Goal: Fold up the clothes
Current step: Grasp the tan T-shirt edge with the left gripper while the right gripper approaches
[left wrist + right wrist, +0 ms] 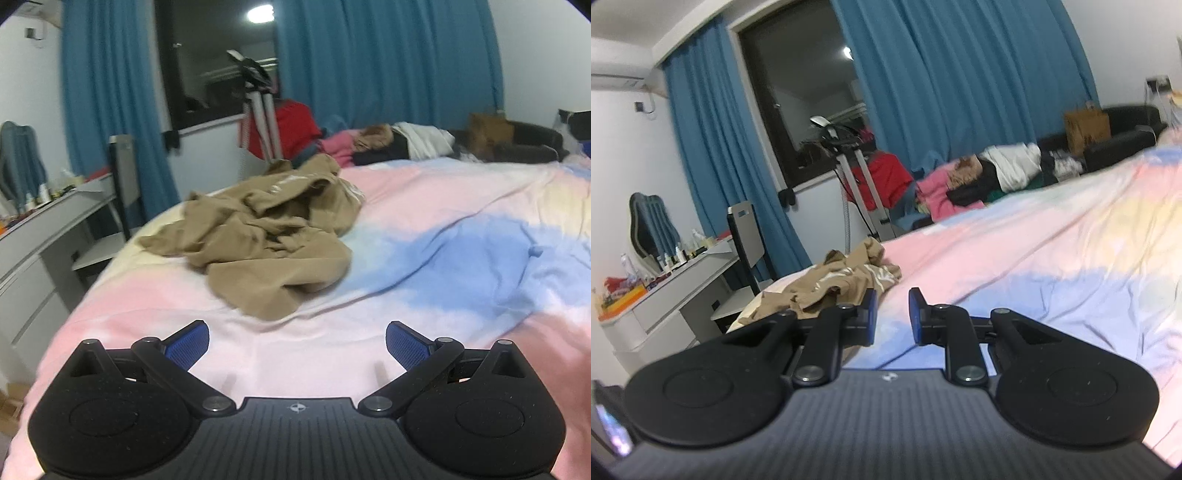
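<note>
Cloth, a tan garment (266,236), lies crumpled on the pastel bedspread (443,229); left gripper (297,345) spread wide and right gripper (892,315) narrowly parted, both empty; folding well likely means flattening it, pinching separate edges.

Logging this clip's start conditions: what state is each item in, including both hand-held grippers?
Left hand-held gripper: open wide, empty, above the bedspread.
Right hand-held gripper: open with a narrower gap, empty.
Tan garment: crumpled in a heap, unfolded, untouched.
Bedspread: spread over the bed, lightly wrinkled.
Curtains: drawn apart, dark window showing.
Clothes pile: heaped beyond the bed.
</note>
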A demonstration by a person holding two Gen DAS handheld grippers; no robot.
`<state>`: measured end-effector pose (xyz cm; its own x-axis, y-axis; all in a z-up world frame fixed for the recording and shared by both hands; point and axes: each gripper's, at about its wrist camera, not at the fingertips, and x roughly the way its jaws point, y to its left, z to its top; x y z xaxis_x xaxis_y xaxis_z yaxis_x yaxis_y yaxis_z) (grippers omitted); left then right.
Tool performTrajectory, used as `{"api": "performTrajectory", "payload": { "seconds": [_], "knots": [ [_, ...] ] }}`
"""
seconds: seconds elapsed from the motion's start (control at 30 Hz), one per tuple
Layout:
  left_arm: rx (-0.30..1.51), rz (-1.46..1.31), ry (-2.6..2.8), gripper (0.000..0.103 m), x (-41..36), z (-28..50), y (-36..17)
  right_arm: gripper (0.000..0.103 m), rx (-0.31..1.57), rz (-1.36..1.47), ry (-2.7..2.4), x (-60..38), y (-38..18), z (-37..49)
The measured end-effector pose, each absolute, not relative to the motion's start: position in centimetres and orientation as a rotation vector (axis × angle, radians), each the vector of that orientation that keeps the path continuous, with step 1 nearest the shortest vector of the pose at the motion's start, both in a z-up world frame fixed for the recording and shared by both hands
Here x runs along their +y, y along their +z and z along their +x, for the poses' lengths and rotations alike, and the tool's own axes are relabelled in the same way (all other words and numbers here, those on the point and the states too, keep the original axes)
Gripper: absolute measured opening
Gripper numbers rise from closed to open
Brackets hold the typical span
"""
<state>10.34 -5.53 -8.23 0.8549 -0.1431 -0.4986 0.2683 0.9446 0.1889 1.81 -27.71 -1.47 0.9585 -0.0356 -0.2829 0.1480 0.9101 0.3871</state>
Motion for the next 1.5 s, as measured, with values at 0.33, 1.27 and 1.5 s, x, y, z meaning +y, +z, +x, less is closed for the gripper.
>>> {"api": "performTrajectory", "payload": {
  "seconds": [0.33,1.27,1.5],
  "knots": [
    [0.444,0.447,-0.273,0.096,-10.5,19.4,-11.4,0.023,0.338,0.538,-0.065,-30.1,-4.4,4.8],
    [0.155,-0.047,-0.271,0.002,9.5,0.3,5.6,0.023,0.331,0.323,0.026,-24.4,-4.6,4.9],
    [0.461,0.076,-0.14,0.003,16.4,0.2,2.4,0.023,0.358,0.298,0.091,-22.0,-4.5,4.7]
  ]
}}
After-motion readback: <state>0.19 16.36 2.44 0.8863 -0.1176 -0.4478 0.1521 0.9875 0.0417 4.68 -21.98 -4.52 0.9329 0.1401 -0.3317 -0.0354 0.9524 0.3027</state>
